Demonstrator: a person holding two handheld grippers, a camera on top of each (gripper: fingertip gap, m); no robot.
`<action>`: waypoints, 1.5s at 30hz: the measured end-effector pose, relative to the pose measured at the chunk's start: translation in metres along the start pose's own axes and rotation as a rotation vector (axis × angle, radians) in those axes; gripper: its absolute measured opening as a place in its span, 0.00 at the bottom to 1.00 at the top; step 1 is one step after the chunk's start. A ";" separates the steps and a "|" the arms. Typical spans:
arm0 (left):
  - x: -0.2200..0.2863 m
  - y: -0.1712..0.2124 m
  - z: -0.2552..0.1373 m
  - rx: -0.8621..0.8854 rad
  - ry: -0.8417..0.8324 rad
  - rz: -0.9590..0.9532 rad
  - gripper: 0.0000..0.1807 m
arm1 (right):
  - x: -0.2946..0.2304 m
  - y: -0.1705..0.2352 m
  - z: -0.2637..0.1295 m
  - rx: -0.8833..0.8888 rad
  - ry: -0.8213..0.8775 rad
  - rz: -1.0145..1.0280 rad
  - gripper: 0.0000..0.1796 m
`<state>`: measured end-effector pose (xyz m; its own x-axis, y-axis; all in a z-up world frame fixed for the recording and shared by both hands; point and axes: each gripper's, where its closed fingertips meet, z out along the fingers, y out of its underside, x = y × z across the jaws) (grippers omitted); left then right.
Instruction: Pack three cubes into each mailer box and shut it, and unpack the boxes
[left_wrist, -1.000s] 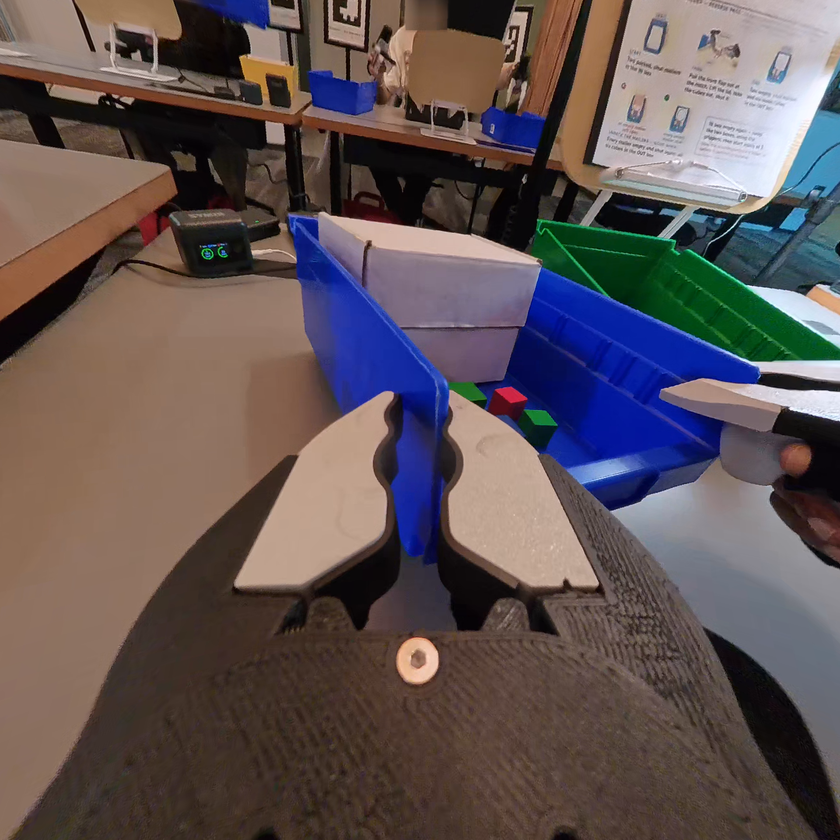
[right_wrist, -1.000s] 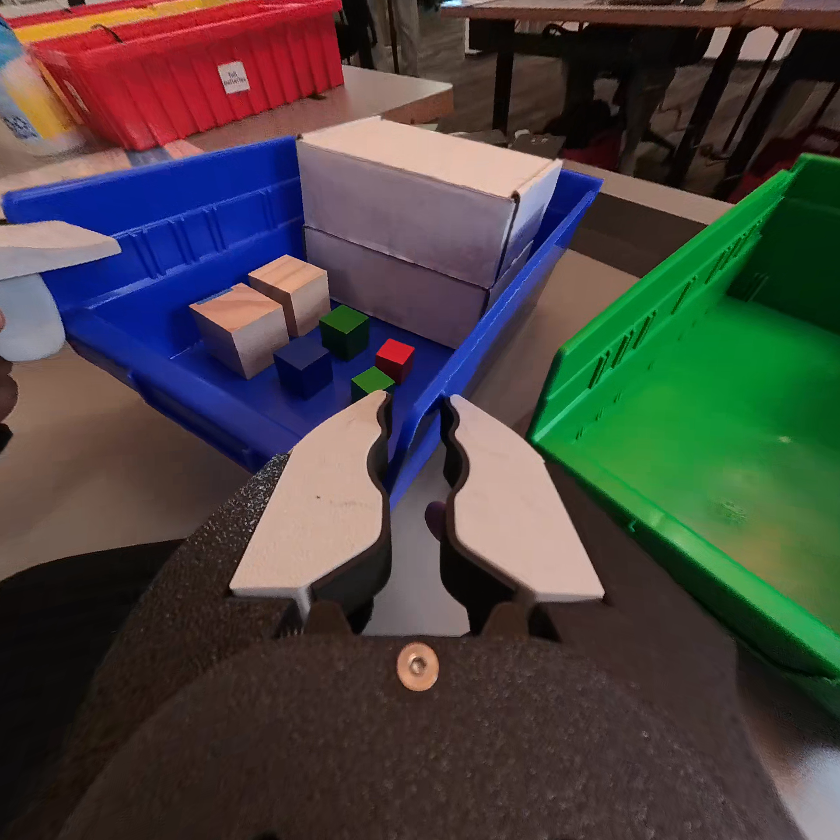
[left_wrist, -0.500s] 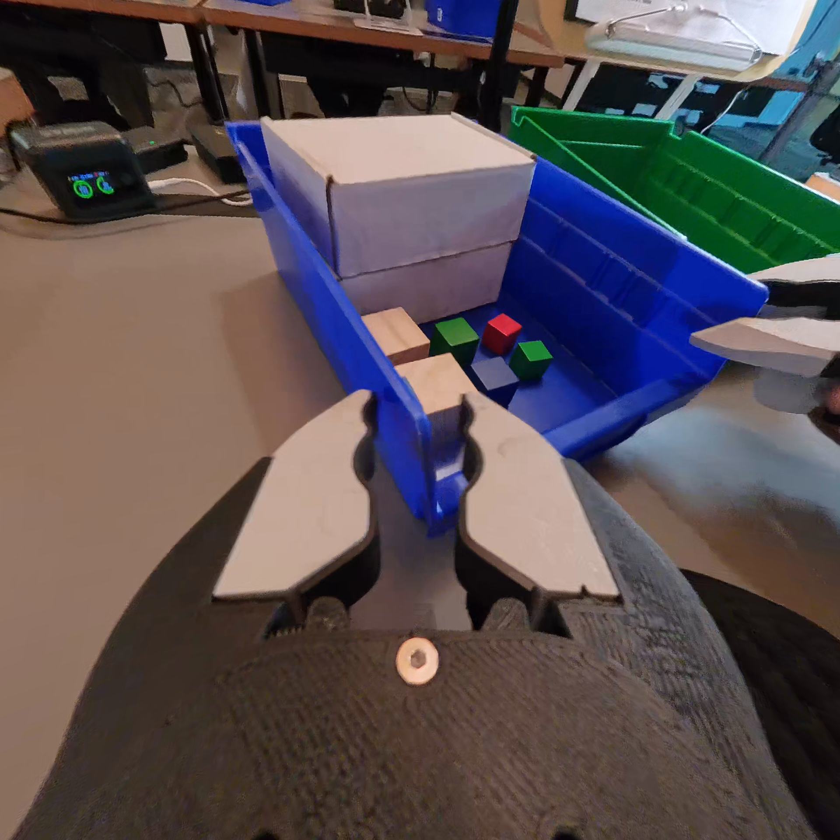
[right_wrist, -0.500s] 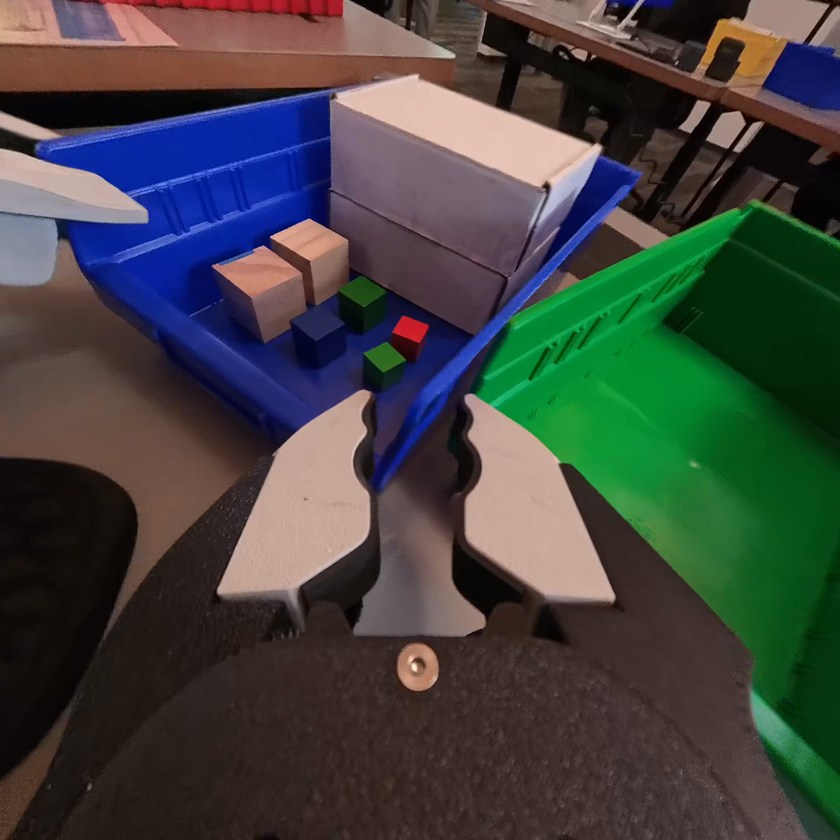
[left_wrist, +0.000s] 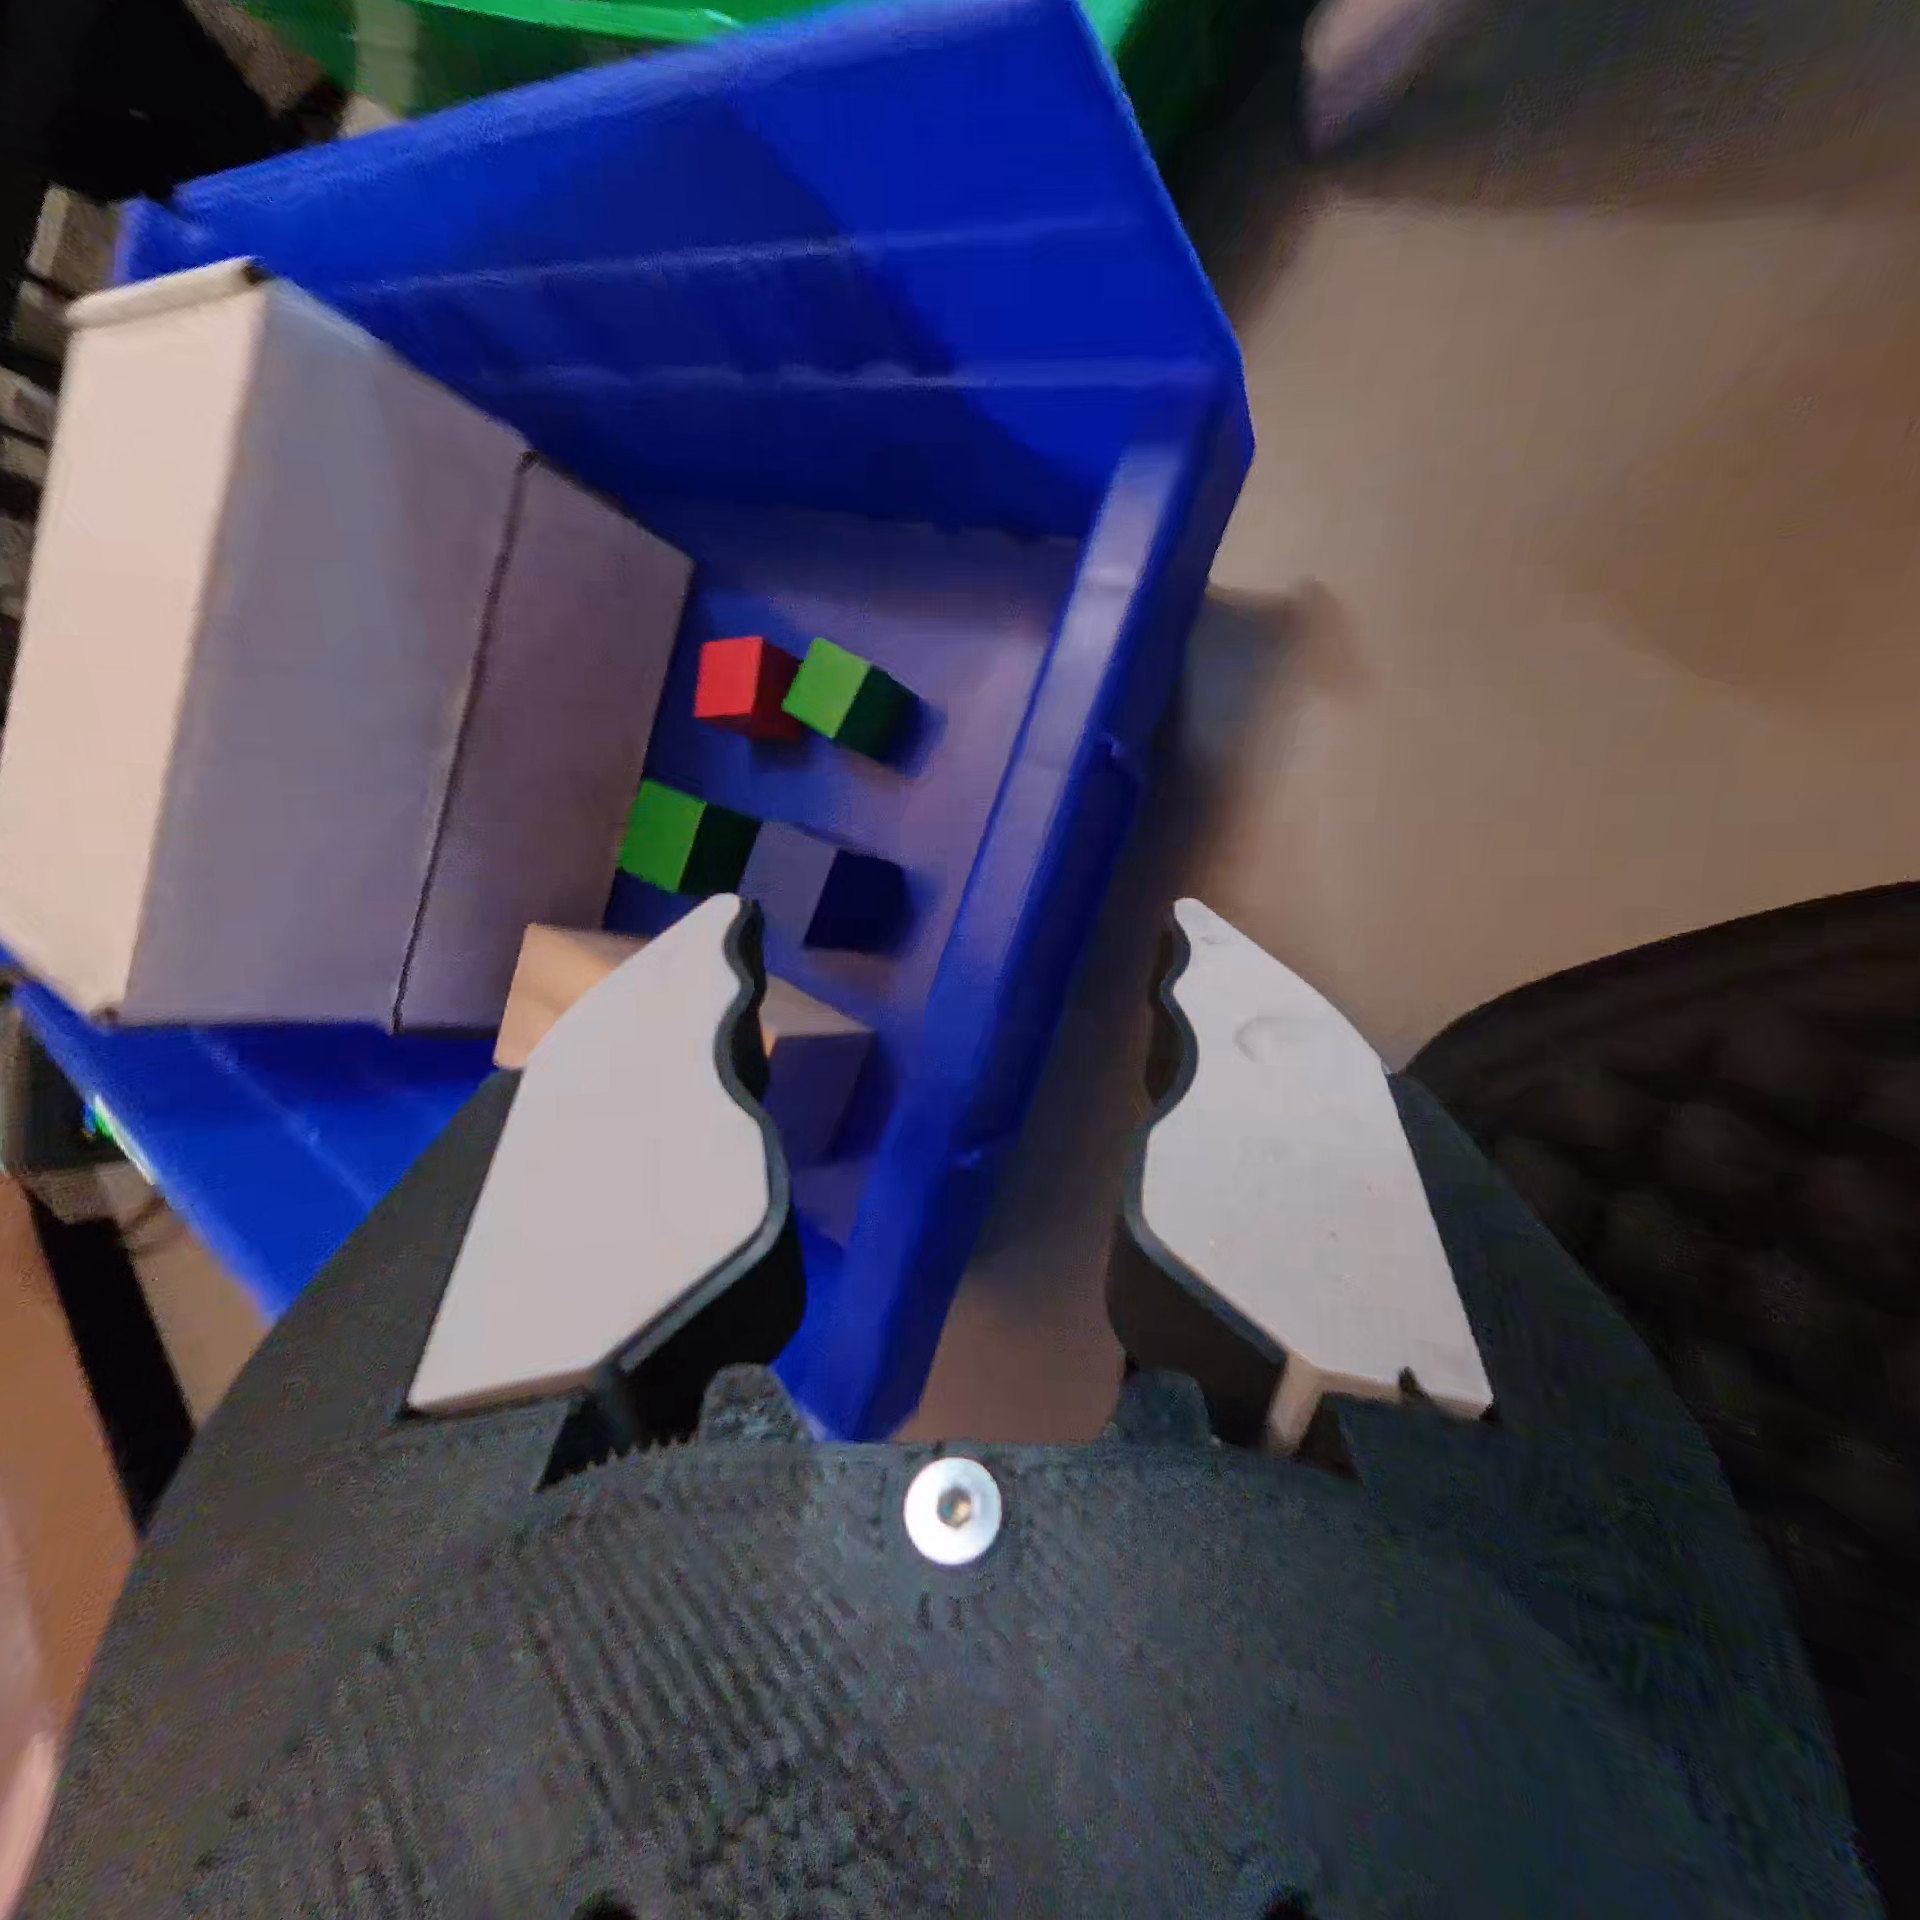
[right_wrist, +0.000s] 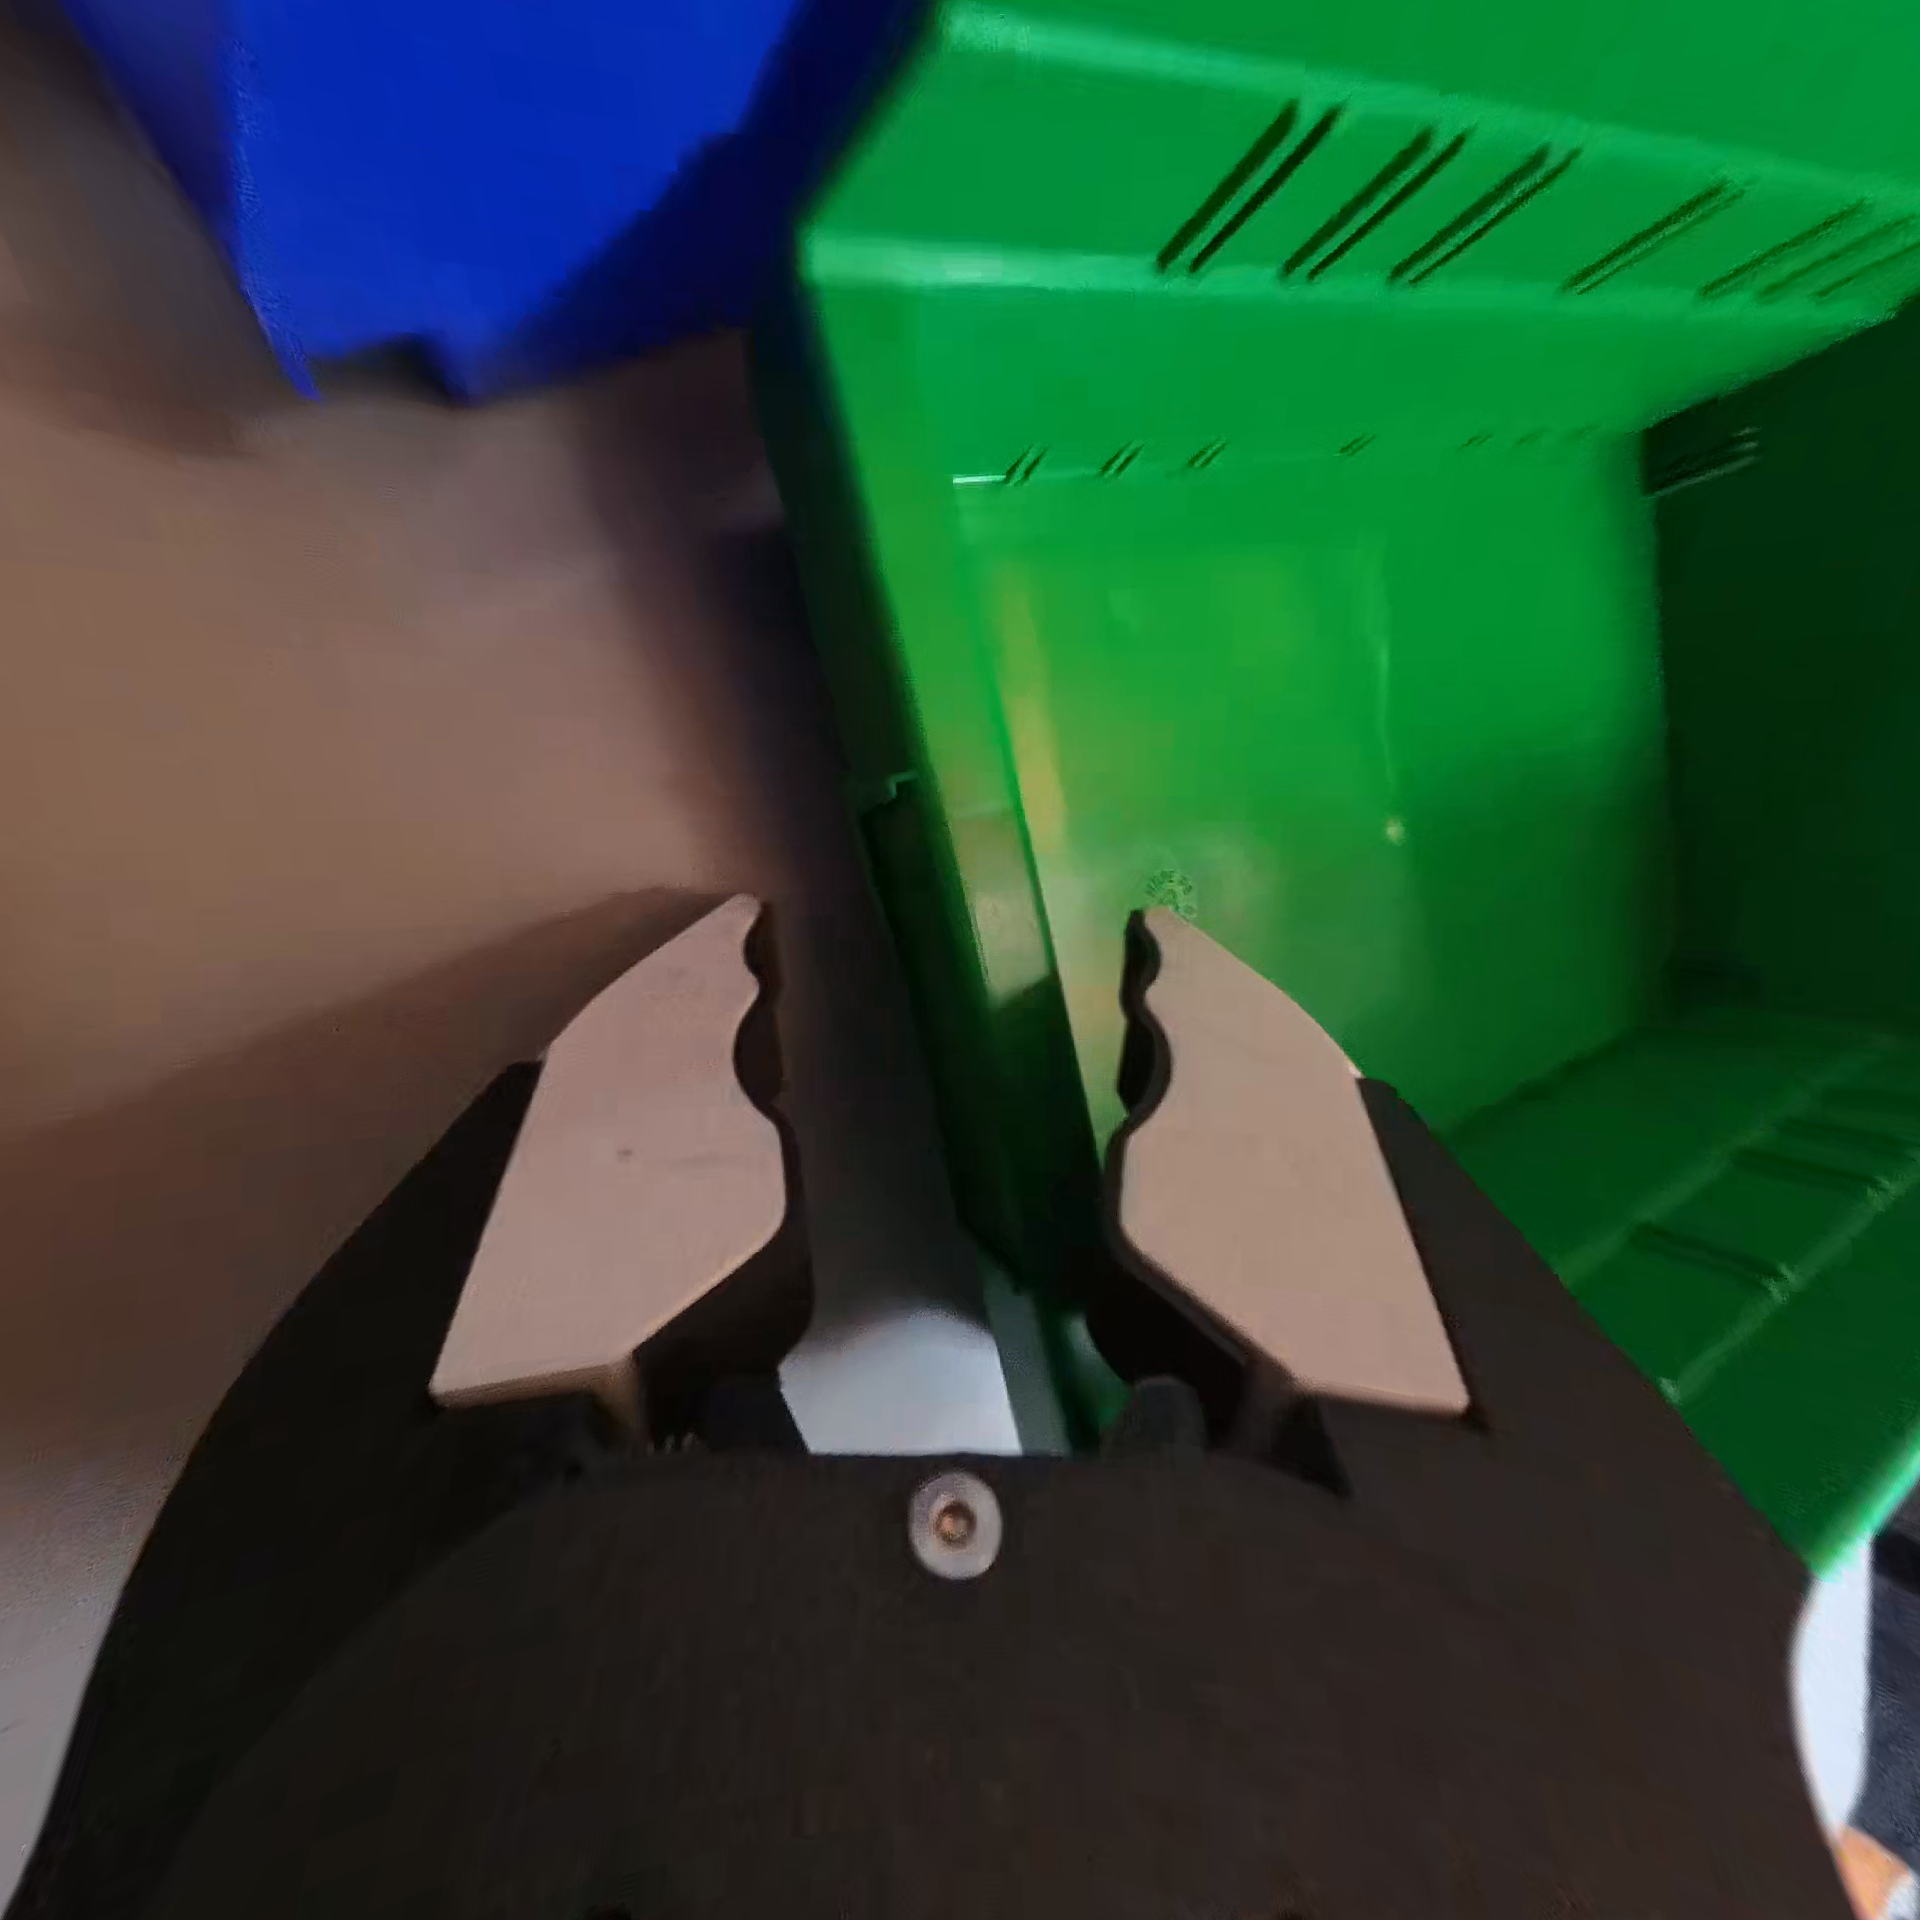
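In the left wrist view, the blue bin (left_wrist: 1039, 935) holds two stacked white mailer boxes (left_wrist: 260, 644), a red cube (left_wrist: 732, 681), two green cubes (left_wrist: 831, 691) (left_wrist: 670, 831), a dark blue cube (left_wrist: 842, 899) and a wooden cube (left_wrist: 816, 1060). My left gripper (left_wrist: 956, 914) is open wide. It straddles the blue bin's front wall with a gap on both sides, one finger over the inside and one over the table. My right gripper (right_wrist: 945, 920) is open and holds nothing. It straddles the green bin's (right_wrist: 1351, 675) near wall without touching it.
The tan table (right_wrist: 364, 675) lies left of the green bin, with the blue bin's corner (right_wrist: 468, 156) at the top of the right wrist view. A black textured gripper body (left_wrist: 1714, 1143) shows at the right of the left wrist view. The green bin's visible interior holds nothing. About 20 cm separates my left fingertips from my right.
Both grippers were shut on the blue bin's walls and have opened wide and let go. The left one tipped down over the bin. The right one swung over to the green bin's wall.
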<state>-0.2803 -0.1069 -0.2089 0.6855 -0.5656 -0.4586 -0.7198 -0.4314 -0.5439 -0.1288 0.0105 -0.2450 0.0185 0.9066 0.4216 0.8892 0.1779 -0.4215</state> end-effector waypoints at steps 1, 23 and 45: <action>0.002 0.001 0.010 -0.028 0.002 0.055 0.38 | 0.002 -0.001 0.004 -0.001 0.010 -0.017 0.28; 0.013 -0.003 0.056 -0.134 0.174 0.129 0.18 | 0.007 0.172 -0.084 -0.150 0.173 0.015 0.18; -0.040 -0.022 0.105 -0.123 0.094 0.089 0.18 | 0.088 0.288 -0.103 -0.298 0.202 0.120 0.19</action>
<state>-0.2804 -0.0012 -0.2525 0.6091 -0.6660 -0.4307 -0.7893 -0.4562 -0.4109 0.1762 0.1021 -0.2463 0.1942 0.8151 0.5458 0.9686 -0.0714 -0.2381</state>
